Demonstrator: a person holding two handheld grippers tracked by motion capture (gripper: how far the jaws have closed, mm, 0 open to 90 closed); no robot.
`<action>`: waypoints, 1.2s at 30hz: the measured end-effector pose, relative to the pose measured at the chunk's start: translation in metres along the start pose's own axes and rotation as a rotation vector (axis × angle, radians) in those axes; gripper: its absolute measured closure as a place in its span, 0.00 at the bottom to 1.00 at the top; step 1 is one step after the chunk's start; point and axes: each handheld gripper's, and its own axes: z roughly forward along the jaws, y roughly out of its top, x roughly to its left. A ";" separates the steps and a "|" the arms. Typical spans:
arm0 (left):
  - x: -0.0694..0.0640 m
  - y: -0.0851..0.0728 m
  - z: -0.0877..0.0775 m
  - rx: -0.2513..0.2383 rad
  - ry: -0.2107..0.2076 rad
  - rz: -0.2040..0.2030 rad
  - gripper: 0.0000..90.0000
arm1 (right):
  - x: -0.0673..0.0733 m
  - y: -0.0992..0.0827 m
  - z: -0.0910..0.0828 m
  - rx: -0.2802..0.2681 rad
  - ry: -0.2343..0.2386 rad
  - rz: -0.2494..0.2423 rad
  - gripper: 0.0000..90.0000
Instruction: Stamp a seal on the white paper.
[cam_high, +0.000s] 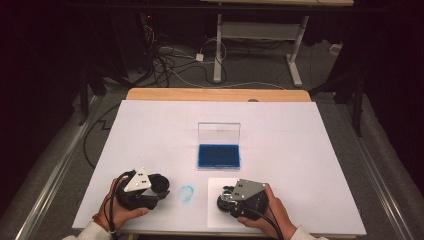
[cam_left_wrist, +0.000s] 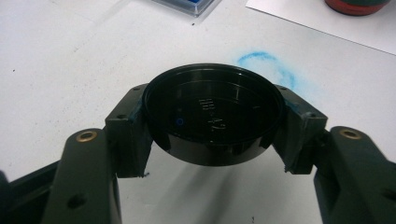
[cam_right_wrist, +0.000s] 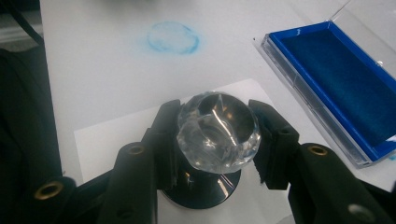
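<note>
High view: I see the left gripper (cam_high: 159, 186) near the table's (cam_high: 150, 130) front edge, left of centre, held by the left hand (cam_high: 117, 210). The right gripper (cam_high: 226, 196) sits near the front edge, just right of centre, over a white paper sheet (cam_high: 214, 217), held by the right hand (cam_high: 270, 212). A faint blue ring (cam_high: 186, 194) marks the table between the two grippers. An ink pad (cam_high: 218, 155), its clear lid upright, lies at mid-table, beyond the sheet.

Left gripper view: I find the jaws closed on a black round cap (cam_left_wrist: 214, 114), clamped at both sides and held off the table. The blue ring (cam_left_wrist: 266, 65) lies just beyond it. The ink pad's corner (cam_left_wrist: 191, 5) shows at the top edge.

Right gripper view: I find the jaws closed on a stamp's clear knob (cam_right_wrist: 218, 133). The stamp's dark base (cam_right_wrist: 205, 189) stands on the sheet (cam_right_wrist: 116, 135). The ink pad (cam_right_wrist: 345, 88) lies to the right, the blue ring (cam_right_wrist: 173, 38) beyond, towards the top of the view.
</note>
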 end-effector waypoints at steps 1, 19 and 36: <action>0.000 0.000 0.000 0.001 -0.001 0.000 0.40 | -0.001 0.000 0.000 -0.002 0.005 0.004 0.64; 0.000 0.001 0.001 0.005 -0.003 -0.003 0.40 | 0.006 0.001 0.001 0.011 -0.031 -0.043 0.64; 0.000 0.000 0.000 0.005 0.006 -0.004 0.40 | 0.002 -0.001 -0.001 0.004 -0.006 -0.022 0.64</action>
